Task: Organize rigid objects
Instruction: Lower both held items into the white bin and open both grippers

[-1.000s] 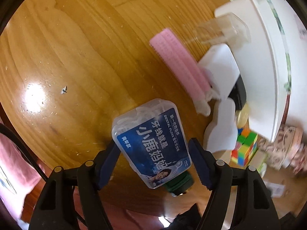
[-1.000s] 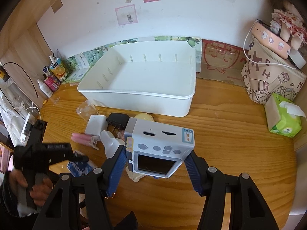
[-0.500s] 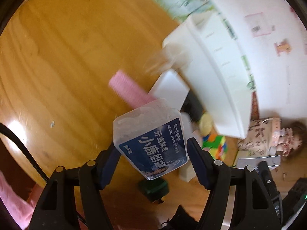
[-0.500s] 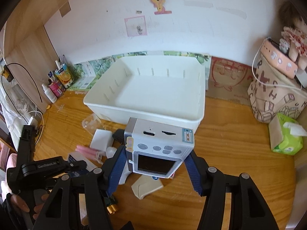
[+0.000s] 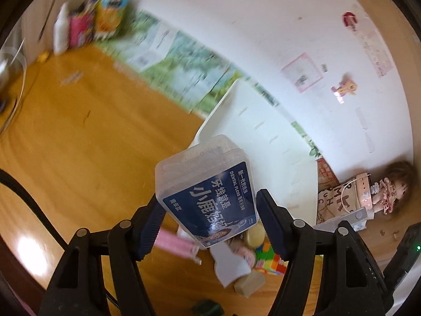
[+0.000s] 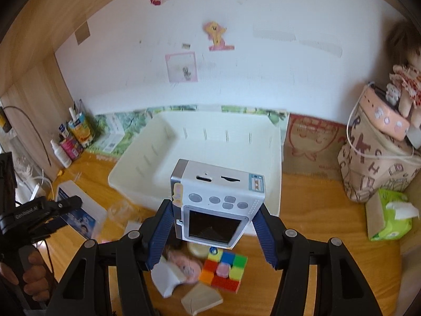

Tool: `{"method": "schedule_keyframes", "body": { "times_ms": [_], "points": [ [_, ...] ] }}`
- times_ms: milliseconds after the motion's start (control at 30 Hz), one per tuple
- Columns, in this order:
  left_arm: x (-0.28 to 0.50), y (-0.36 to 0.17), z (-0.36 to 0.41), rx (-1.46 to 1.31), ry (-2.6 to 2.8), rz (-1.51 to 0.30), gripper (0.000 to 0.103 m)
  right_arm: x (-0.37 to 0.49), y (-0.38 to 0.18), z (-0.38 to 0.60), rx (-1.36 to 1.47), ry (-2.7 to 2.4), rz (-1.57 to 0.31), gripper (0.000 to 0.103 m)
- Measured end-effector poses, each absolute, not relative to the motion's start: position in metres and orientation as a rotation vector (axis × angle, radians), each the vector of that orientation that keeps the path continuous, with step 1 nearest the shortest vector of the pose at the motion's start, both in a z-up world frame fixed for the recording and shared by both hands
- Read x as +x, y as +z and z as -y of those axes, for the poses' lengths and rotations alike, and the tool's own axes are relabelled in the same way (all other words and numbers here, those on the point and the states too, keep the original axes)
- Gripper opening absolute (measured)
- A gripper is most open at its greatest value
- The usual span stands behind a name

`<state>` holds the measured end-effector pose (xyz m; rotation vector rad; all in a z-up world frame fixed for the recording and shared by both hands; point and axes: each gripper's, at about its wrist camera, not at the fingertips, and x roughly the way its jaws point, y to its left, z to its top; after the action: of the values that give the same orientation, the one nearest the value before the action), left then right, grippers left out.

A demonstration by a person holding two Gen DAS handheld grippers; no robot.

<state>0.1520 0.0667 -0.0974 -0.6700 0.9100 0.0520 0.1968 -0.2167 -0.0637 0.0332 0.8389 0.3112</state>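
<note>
Left gripper (image 5: 208, 212): pinches the dental floss box (image 5: 205, 189) by its sides, lifted off the wooden desk (image 5: 79, 142).
Right gripper (image 6: 214, 227): clamps the toy camera (image 6: 217, 200), screen facing back, clear of the clutter.
White bin (image 6: 163, 173): beyond both, empty — likely the drop spot.
</note>
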Motion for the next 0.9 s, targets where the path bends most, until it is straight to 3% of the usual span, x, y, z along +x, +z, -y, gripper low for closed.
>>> {"method": "schedule_keyframes", "body": {
  "times_ms": [533,900],
  "points": [
    [0.255,-0.073,-0.056,-0.425,-0.112,-0.905,0.072,0.250,-0.077,0.190,0.041,0.263,-0.687,0.061],
    [0.314,-0.092,-0.027,-0.250,-0.160,-1.023,0.072,0.289,-0.103,0.181,0.115,0.213,-0.787,0.061]
  ]
}}
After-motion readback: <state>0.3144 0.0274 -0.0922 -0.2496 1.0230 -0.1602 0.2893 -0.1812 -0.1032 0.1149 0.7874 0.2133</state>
